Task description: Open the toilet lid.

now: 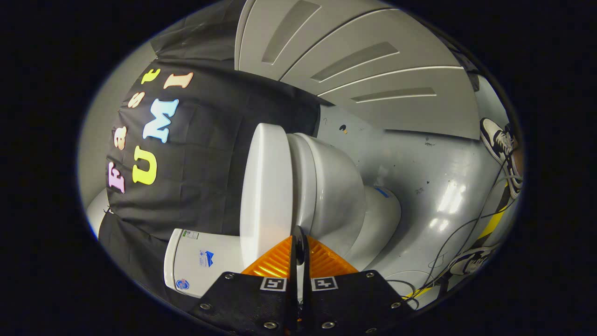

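Gripper [299, 242] rolled sideways, fingers pressed together with tips at the rim of the toilet [326, 186], lid [266, 186] down on the seat just ahead, tank [196, 266] beyond, grey floor [433, 177], shoes [501, 144]

Glossy white on the ceramic toilet lid [267, 186] and cistern [205, 266]. Grey across the scuffed floor [429, 168]; black-and-white on canvas sneakers [501, 144].

- Toilet lid [266, 186], just ahead of your gripper [299, 242], whose fingers are closed together: glossy, smooth, ceramic-like.
- Bowl [336, 191] beside it: same gloss.
- Floor [433, 186] beyond: smooth, sheeny, scuffed.
- Booth wall [210, 154]: matt creased cloth.
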